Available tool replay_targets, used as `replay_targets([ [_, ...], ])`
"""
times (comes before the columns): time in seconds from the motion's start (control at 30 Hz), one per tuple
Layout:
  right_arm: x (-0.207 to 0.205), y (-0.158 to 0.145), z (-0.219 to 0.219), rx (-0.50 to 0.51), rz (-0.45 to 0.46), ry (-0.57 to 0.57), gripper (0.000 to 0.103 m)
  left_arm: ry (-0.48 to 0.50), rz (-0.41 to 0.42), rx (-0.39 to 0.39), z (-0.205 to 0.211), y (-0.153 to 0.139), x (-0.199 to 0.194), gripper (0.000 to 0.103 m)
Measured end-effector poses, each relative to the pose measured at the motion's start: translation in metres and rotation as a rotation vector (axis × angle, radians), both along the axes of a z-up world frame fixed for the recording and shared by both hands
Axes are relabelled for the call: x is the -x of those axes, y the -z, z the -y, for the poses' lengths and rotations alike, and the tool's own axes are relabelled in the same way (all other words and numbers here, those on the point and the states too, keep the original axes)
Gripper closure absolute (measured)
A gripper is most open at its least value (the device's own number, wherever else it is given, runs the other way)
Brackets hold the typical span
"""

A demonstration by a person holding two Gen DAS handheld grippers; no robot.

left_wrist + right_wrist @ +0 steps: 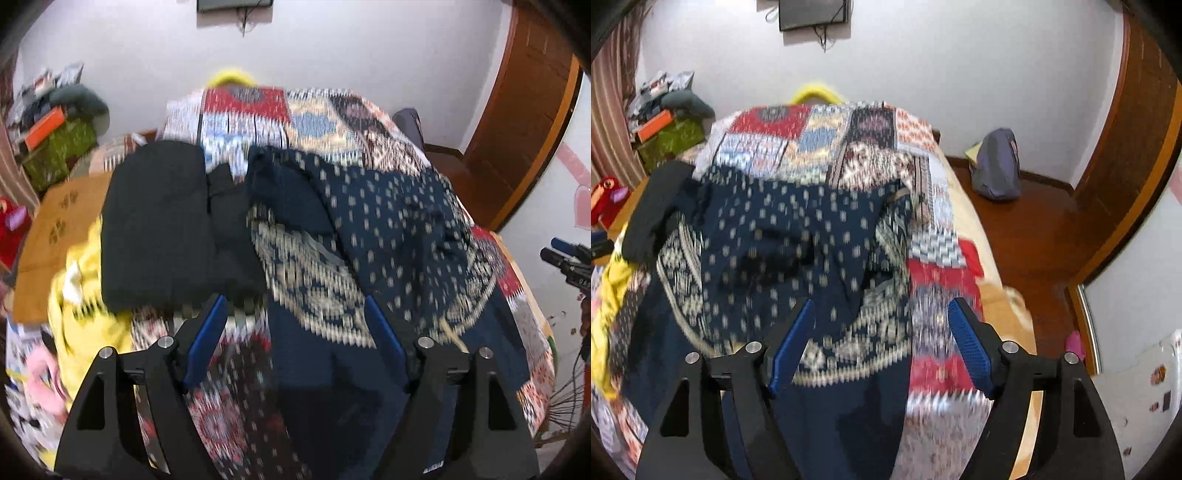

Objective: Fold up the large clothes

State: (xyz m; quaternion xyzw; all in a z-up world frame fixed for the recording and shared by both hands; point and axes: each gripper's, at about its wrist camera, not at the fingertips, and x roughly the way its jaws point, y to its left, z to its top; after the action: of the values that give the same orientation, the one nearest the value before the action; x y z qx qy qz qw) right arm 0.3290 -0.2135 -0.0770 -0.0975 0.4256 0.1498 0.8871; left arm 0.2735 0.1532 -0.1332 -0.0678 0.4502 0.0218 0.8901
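Observation:
A large navy garment [388,229] with pale dots and a cream patterned border lies spread and partly doubled over on the patchwork bed cover [321,122]. In the right wrist view the same navy garment [783,243] fills the bed's middle. My left gripper [297,310] hangs above the garment's near part, open, with nothing between its blue pads [207,336]. My right gripper [881,314] is also open above the garment's right border, its blue pads [969,343] empty. Both views are motion-blurred.
Folded black clothes [159,225] lie on the bed left of the navy garment, with a yellow cloth [85,306] beside them. A grey backpack [997,166] sits on the wooden floor at the right. Clutter [55,125] is piled at the far left by the wall.

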Motion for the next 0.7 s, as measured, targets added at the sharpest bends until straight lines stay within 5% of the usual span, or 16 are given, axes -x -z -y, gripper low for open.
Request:
replay_targets([
  [0.4,0.052,0.070,0.028,-0.040,-0.219,0.043,0.032,-0.043,-0.269,0.277,-0.004,0.105,0.045,0.027],
  [0.6,0.062,0.107,0.043,-0.076,-0.330,0.079,0.032,-0.008,-0.285,0.418,0.001,0.127,0.060,0.027],
  [0.7,0.060,0.123,0.053,-0.160,-0.403,0.092,0.032,0.016,-0.253,0.401,0.010,0.128,0.066,0.027],
])
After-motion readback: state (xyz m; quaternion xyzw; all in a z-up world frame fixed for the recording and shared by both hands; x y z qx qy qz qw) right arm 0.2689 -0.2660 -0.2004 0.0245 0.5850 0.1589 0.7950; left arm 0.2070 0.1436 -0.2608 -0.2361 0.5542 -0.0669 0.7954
